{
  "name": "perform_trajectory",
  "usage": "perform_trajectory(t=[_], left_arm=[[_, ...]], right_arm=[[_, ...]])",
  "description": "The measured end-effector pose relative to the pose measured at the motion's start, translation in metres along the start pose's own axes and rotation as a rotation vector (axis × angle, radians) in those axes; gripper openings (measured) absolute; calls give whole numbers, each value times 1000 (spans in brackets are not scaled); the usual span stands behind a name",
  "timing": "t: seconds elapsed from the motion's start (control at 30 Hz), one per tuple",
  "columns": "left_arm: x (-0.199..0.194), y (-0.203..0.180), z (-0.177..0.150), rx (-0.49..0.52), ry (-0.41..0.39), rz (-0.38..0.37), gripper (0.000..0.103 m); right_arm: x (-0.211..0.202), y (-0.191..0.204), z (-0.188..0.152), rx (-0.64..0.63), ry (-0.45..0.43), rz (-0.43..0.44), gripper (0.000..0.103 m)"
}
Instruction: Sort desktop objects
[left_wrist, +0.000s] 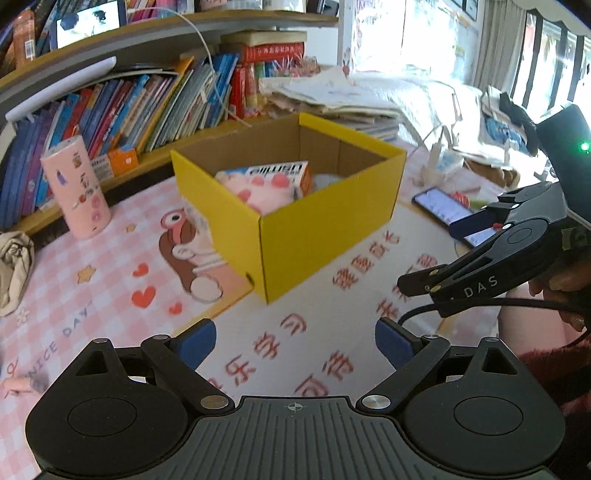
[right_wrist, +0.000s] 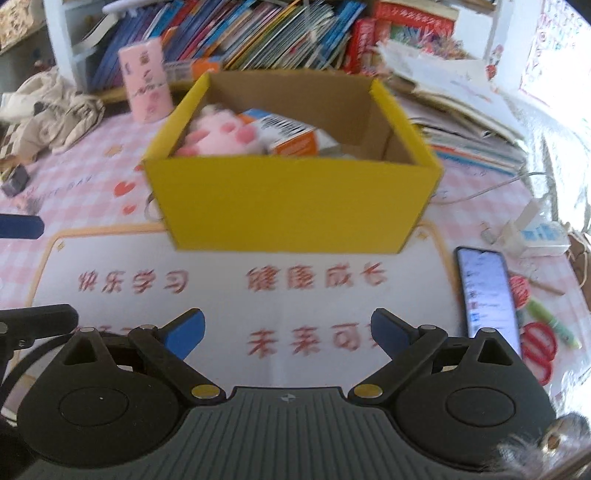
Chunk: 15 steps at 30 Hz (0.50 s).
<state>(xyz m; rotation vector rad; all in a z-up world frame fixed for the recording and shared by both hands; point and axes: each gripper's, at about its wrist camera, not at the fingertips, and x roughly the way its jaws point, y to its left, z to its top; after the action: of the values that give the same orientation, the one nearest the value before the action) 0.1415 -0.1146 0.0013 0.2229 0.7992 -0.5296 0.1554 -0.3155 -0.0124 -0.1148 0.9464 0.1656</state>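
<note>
Left claw and right claw are both released, jaws spread wide with nothing between them, and both hover above the worktop just in front of the box. We see the box standing upright on the mat, already holding a plush and a carton, with free space at its right end. We judge the sorting to be well along, with the next step a fresh pick. Candidates remain outside the box: the phone, the scissors and the pen to the right, and the pink can well apart on the left. For the right-side items we would use the right claw, since it is nearer. The scissors and pen lie flat and close together, so we should align the jaws across one item only, lower until the pads flank it, then clench. We should approach from above to avoid nudging the phone beside them. For release, we should carry the item over the rim and open above the free space, not onto the plush.
</note>
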Motion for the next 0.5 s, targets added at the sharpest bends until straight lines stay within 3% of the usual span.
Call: perform_trajectory(t=[0.5], left_arm=[[-18,39,-41,-26,75,47,95]], right_arm=[[16,70,3,-84,45,73,100]])
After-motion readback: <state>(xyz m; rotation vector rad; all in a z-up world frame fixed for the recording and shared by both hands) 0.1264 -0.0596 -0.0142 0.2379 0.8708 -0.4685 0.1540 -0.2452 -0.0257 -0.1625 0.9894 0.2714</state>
